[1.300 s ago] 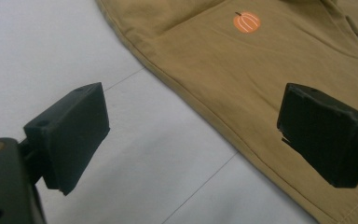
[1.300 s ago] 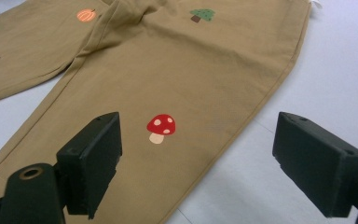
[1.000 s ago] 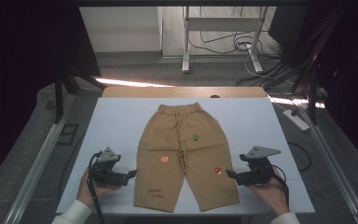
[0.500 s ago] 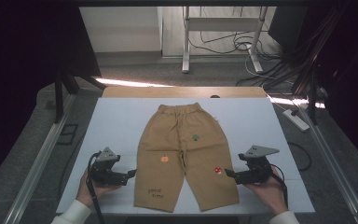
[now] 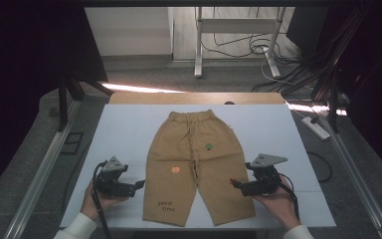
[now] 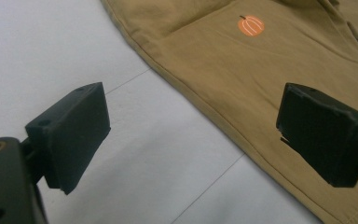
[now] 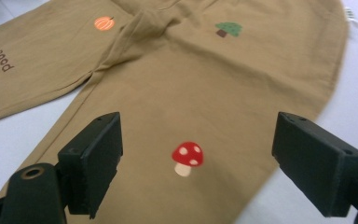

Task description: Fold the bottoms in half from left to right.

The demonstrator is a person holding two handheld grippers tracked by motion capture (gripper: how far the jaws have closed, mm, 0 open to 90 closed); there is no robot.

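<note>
In the middle of the high view, a pair of tan pants (image 5: pixel 195 167) lies flat on the white table (image 5: pixel 124 129), waistband toward the top of the frame and both legs toward the bottom. The left gripper (image 5: pixel 140 184) sits at the lower left, just beside the outer edge of one leg. Its jaws are spread wide and hold nothing. In the left gripper view the pants edge runs from the top middle down to the lower right, with a small orange pumpkin (image 6: pixel 251 25) near the top.

The right gripper (image 5: pixel 234 183) sits at the lower right, over the other leg. Its jaws are spread wide too, and they hold nothing. A red mushroom (image 7: pixel 188 157) shows between them in the right gripper view.

It looks like both grippers are getting ready to grab the legs. To do it well, each one should go low, slide one jaw under the cloth at the edge, then close softly. Both sides should grab at the same height, so the pants stay smooth and do not bunch up.
</note>
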